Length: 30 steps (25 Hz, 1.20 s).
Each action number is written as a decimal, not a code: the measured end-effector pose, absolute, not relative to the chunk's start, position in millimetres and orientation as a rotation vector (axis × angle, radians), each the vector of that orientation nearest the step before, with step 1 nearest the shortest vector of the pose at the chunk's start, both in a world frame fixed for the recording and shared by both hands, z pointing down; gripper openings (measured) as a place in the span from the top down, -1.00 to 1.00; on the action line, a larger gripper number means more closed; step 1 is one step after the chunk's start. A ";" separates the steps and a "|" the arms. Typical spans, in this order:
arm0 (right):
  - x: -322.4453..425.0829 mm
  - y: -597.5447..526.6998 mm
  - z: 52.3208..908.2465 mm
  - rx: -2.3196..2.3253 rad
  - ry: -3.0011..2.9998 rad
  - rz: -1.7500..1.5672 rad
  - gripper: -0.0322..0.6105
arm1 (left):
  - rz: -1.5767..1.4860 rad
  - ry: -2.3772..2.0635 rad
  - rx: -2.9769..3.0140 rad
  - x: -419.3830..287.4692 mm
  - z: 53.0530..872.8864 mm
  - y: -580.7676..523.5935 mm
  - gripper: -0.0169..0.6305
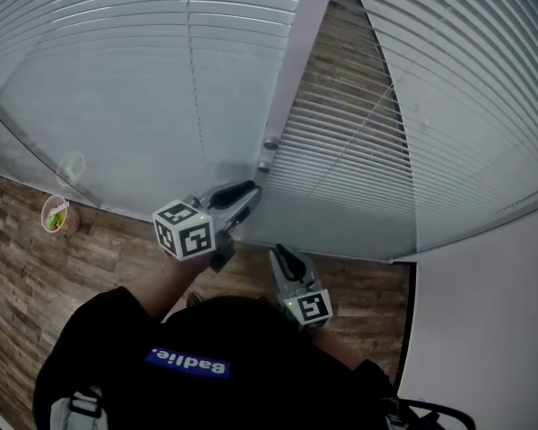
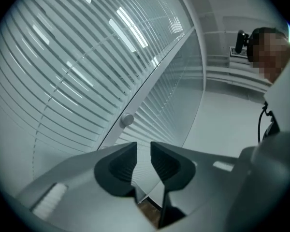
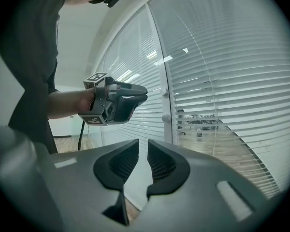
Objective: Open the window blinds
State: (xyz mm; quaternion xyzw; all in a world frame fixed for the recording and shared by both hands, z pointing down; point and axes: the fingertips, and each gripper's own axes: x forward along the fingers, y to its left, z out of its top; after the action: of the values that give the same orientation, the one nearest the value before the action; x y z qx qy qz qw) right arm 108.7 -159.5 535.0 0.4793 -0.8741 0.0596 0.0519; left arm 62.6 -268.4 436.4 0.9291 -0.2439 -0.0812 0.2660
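Head view: the left gripper (image 1: 249,193) sits just beside a small round grey knob (image 1: 270,141) on the white frame post (image 1: 291,70) between the white horizontal-slat window blinds (image 1: 143,70). The right gripper (image 1: 278,254) is lower, over the wooden floor (image 1: 36,267).
Left gripper view: jaws released, slightly apart, empty.
Right gripper view: jaws narrowly apart, empty.

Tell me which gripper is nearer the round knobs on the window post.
Left. The left gripper points at the post just below the knobs; the right gripper sits farther back, clear of the post.

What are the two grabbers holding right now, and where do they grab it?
Nothing. The left gripper and the right gripper both have their jaws apart, with nothing between them.
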 end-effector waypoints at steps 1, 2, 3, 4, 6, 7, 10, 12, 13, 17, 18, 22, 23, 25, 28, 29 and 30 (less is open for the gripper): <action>108.9 -159.4 535.2 1.460 -2.657 0.179 0.72 | -0.217 -0.655 2.505 63.2 437.4 -269.5 0.68; 109.0 -159.2 535.6 1.463 -2.654 0.177 0.72 | -0.216 -0.653 2.501 63.7 438.3 -270.6 0.68; 109.3 -159.0 536.3 1.465 -2.651 0.175 0.72 | -0.218 -0.649 2.493 64.3 438.8 -271.8 0.68; 109.7 -158.7 537.4 1.467 -2.647 0.175 0.72 | -0.227 -0.642 2.478 65.0 438.9 -273.3 0.68; 110.4 -158.5 540.2 1.469 -2.637 0.175 0.72 | -0.265 -0.612 2.416 67.0 437.3 -278.7 0.68; 110.3 -158.7 540.4 1.471 -2.634 0.175 0.72 | -0.293 -0.590 2.367 68.5 436.1 -282.7 0.68; 111.8 -158.3 545.0 1.459 -2.610 0.148 0.72 | -0.386 -0.508 2.176 74.5 432.5 -297.0 0.68; 113.2 -157.9 547.2 1.462 -2.603 0.149 0.72 | -0.421 -0.476 2.094 79.3 431.6 -306.6 0.68; 113.3 -157.5 547.2 1.468 -2.604 0.163 0.71 | -0.427 -0.471 2.075 81.3 431.8 -311.2 0.68; 113.5 -156.3 542.5 1.502 -2.623 0.203 0.71 | -0.453 -0.466 2.024 84.9 432.1 -326.3 0.68; 114.9 -156.2 543.9 1.503 -2.616 0.198 0.71 | -0.459 -0.464 2.015 85.5 431.5 -328.6 0.68; 119.6 -155.7 549.5 1.506 -2.604 0.196 0.71 | -0.478 -0.458 1.990 86.2 428.2 -334.4 0.68; 120.1 -155.6 550.8 1.503 -2.601 0.201 0.71 | -0.484 -0.458 1.990 85.9 426.5 -336.3 0.68; 119.8 -156.0 549.7 1.505 -2.603 0.206 0.71 | -0.493 -0.462 2.001 85.1 422.5 -341.2 0.68; 116.3 -157.1 543.1 1.518 -2.621 0.215 0.71 | -0.501 -0.462 1.978 84.8 420.3 -345.5 0.68; 116.2 -157.1 543.9 1.516 -2.622 0.212 0.71 | -0.505 -0.459 1.960 84.7 420.8 -345.8 0.68; 116.8 -157.0 545.9 1.513 -2.619 0.209 0.71 | -0.510 -0.455 1.944 84.6 421.2 -345.9 0.68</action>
State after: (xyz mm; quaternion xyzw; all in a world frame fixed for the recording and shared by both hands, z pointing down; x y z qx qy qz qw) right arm 116.8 -157.0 545.9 0.4983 -0.8625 0.0688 0.0547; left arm 84.6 -345.9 421.2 0.8090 -0.1894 -0.2121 0.5145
